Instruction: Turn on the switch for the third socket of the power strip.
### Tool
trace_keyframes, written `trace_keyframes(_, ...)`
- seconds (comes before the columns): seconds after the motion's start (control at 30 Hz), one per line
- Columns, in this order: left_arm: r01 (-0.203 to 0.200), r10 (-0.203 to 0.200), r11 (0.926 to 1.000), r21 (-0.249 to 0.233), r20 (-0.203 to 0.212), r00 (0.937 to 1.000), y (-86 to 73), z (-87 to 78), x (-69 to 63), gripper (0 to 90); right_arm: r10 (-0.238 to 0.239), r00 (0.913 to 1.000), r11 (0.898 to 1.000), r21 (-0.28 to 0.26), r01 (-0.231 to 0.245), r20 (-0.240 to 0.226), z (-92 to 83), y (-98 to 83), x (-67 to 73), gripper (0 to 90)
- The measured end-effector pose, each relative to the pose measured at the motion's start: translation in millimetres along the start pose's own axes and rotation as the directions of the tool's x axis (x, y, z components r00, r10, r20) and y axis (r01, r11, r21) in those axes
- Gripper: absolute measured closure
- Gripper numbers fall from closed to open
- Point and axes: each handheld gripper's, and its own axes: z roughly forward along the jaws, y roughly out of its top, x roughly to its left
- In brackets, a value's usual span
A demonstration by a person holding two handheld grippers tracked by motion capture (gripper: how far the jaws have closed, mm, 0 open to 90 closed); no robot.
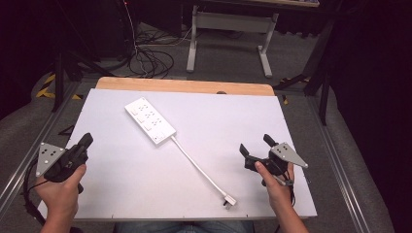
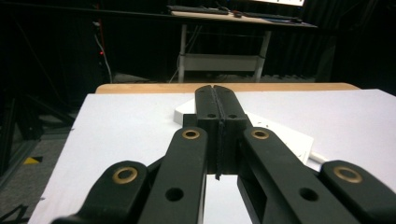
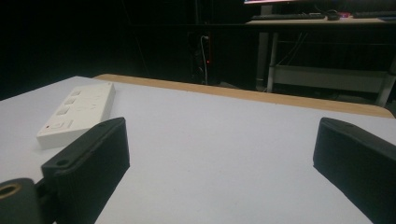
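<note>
A white power strip [image 1: 149, 120] lies at an angle on the white table top [image 1: 121, 165], toward the back left of centre. Its white cable [image 1: 197, 166] runs toward the front and ends in a plug [image 1: 229, 201] near the front edge. My left gripper [image 1: 87, 140] hovers at the table's left side, shut with nothing in it; in the left gripper view its jaws press together [image 2: 216, 100] in front of the power strip [image 2: 289, 137]. My right gripper [image 1: 256, 144] is at the right side, open and empty. The power strip [image 3: 79, 114] sits to the left of my right gripper [image 3: 219, 154].
A wooden strip [image 1: 184, 86] borders the table's far edge. Beyond it stand a desk frame [image 1: 228, 29] and loose cables [image 1: 150, 58] on the floor. Metal rails [image 1: 340, 165] run along both sides of the table.
</note>
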Motion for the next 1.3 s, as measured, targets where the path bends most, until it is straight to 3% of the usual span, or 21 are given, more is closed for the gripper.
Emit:
trace_keyframes(0.2,-0.053,0.053,0.9986,0.004,0.019,0.9984,8.8,7.7,-8.9,90.0,0.0,1.0,1.0,0.0,0.0,-0.001,-0.3,-0.2,0.2,4.2)
trace_keyframes(0.3,-0.099,0.099,0.995,0.012,0.024,0.9949,14.0,15.2,-12.1,90.0,-0.003,1.0,1.0,0.005,0.003,0.002,0.3,-0.7,-0.7,4.2)
trace_keyframes(0.37,-0.105,0.105,0.9943,0.017,0.025,0.9941,15.0,17.4,-12.5,90.0,-0.002,1.0,1.0,0.004,0.002,0.002,0.6,-0.8,-0.9,4.3)
trace_keyframes(1.03,-0.102,0.097,0.9926,0.066,0.068,0.9929,29.0,49.9,-17.6,90.0,-0.009,0.9998,1.0,0.003,0.009,0.018,-0.8,-0.8,-3.9,4.3)
trace_keyframes(1.3,-0.131,0.123,0.9858,0.104,0.087,0.9886,36.4,68.8,-22.3,90.0,0.0,0.9997,1.0,0.0,0.0,0.025,-2.3,-0.5,-6.9,4.3)
